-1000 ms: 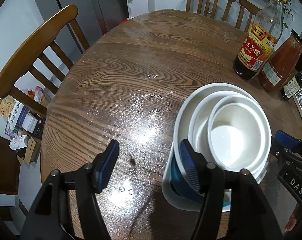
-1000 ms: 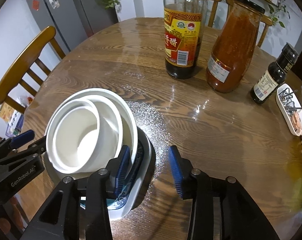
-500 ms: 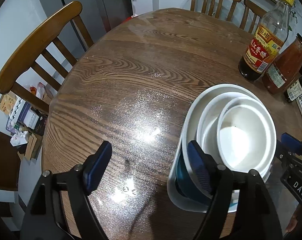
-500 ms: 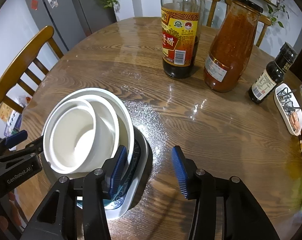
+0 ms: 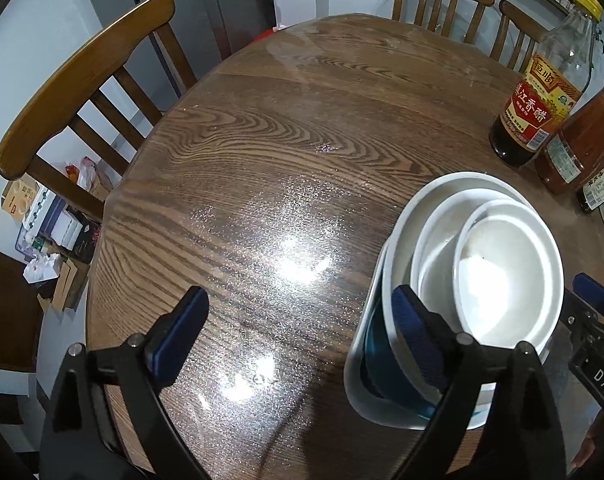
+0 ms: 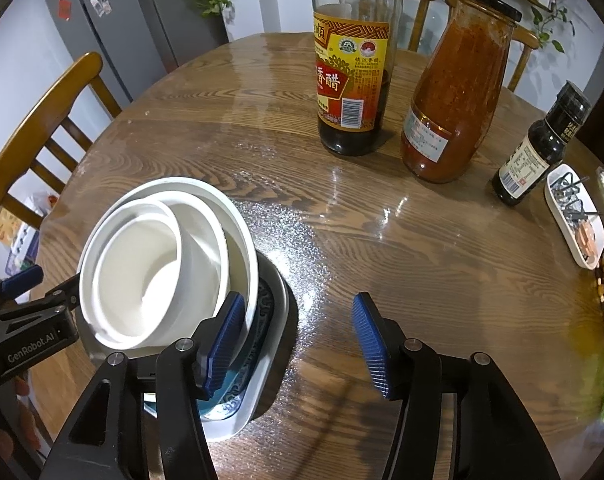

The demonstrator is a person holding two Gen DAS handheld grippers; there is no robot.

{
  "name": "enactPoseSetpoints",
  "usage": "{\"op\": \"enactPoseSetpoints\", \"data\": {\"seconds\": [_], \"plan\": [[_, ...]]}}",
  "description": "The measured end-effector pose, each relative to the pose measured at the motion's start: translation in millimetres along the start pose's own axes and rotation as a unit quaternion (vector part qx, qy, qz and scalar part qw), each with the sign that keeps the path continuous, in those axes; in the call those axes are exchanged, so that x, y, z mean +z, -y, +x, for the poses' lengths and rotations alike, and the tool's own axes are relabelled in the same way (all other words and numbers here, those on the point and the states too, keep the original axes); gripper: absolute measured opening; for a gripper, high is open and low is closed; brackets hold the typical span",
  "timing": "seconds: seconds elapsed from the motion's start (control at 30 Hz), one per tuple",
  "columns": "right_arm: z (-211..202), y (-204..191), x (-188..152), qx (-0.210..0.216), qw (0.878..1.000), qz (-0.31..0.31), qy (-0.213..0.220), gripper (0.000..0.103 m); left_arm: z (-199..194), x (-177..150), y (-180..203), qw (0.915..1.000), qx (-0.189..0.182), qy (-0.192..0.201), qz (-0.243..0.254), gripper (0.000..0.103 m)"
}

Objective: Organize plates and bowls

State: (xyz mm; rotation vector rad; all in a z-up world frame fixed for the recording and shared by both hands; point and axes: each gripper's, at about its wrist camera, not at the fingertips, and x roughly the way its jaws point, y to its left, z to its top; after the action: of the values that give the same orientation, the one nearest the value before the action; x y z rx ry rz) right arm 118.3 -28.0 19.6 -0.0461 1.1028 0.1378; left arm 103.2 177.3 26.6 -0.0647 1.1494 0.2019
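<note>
Three white bowls [image 5: 497, 268] are nested, tilted, on a white plate with a blue centre [image 5: 381, 400] near the table's front edge. The bowls [image 6: 154, 264] and the plate [image 6: 262, 368] also show in the right wrist view. My left gripper [image 5: 298, 332] is open and empty, its right finger just in front of the stack's left rim. My right gripper [image 6: 298, 344] is open and empty, its left finger close to the stack's right rim; whether it touches I cannot tell. Each gripper shows at the edge of the other's view.
A vinegar bottle [image 6: 351, 68], a red sauce jar [image 6: 457, 92] and a small dark bottle [image 6: 541, 148] stand at the back right. A small white dish [image 6: 573, 216] lies at the right edge. Wooden chairs [image 5: 82, 92] ring the round wooden table [image 5: 262, 140].
Both grippers have drawn back a little from the stack and opened wider. The bowls and plate have not moved.
</note>
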Motion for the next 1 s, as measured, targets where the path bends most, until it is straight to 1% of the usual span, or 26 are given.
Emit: {"op": "enactPoseSetpoints", "data": {"seconds": [0.2,0.23,0.3,0.33,0.77,0.8,0.87,1.0], "plan": [[0.3,-0.4,-1.5,-0.002,1.0,0.005,-0.002,0.059,1.2,-0.1,-1.9,1.0,0.005,-0.001,-0.006,0.1],[0.1,-0.6,-1.6,-0.004,1.0,0.005,-0.002,0.06,1.8,-0.1,-3.1,1.0,0.003,-0.002,-0.009,0.1],[-0.7,-0.9,-2.3,-0.012,1.0,0.005,-0.001,0.066,2.9,0.1,-4.6,0.9999,0.001,-0.005,-0.012,0.1],[-0.7,-0.6,-2.5,-0.013,1.0,0.007,-0.001,0.067,3.2,0.2,-5.1,0.9999,-0.001,-0.006,-0.013,0.1],[0.1,1.7,-2.6,-0.021,1.0,0.018,0.0,0.074,3.5,0.1,-5.7,0.9999,0.0,-0.004,-0.01,0.102],[0.4,1.8,-2.2,-0.026,0.999,0.018,-0.001,0.079,3.6,0.0,-5.9,0.9999,0.001,-0.004,-0.01,0.102],[0.9,2.9,-1.9,-0.035,0.999,0.019,-0.001,0.085,4.2,0.0,-7.0,0.9999,-0.002,-0.004,-0.01,0.102],[1.3,5.0,-2.7,-0.031,0.999,0.025,0.001,0.085,5.3,0.6,-8.4,0.9999,-0.005,-0.005,-0.01,0.102]]}}
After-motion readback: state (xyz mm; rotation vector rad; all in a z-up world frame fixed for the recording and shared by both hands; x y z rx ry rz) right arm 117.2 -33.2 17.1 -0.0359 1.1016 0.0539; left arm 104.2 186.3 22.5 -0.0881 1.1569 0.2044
